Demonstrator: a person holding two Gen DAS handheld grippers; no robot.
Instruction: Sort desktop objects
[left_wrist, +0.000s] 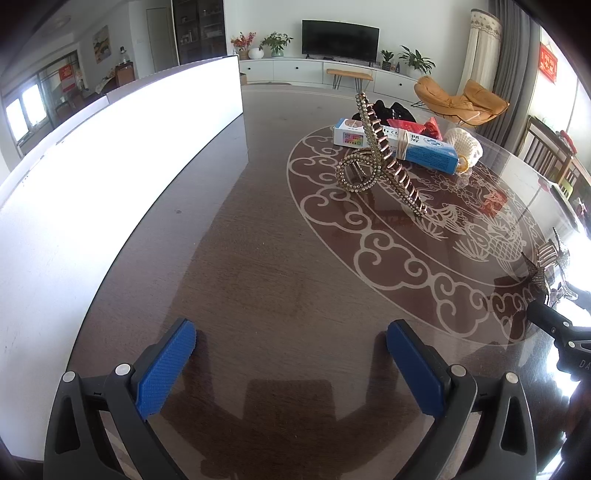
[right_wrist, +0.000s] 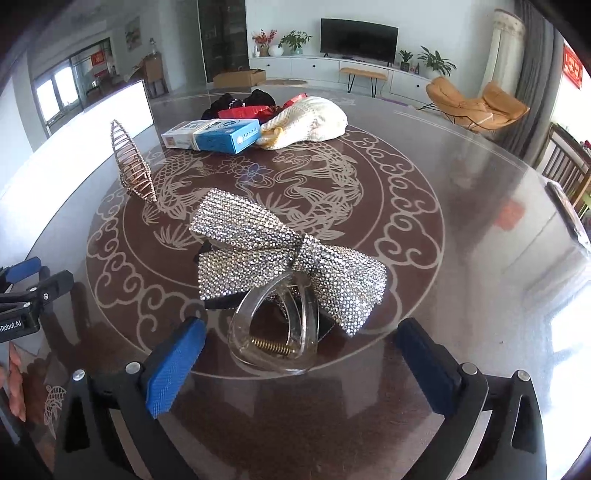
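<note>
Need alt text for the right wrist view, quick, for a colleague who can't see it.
The open right tongs frame a clear hair claw with a rhinestone bow, lying on the glass table just ahead. Further back stand a bronze hair claw, a blue and white box and a cream knitted pouch; the left tongs show at the left edge.

"nrobot.ai" on the left gripper (right_wrist: 26, 280); box (right_wrist: 212, 136) print unreadable

The left gripper (left_wrist: 291, 363) holds its blue-padded fingers (left_wrist: 166, 369) spread wide, gripping nothing. The right gripper (right_wrist: 298, 363) likewise has its fingers (right_wrist: 175, 365) wide apart.
</note>
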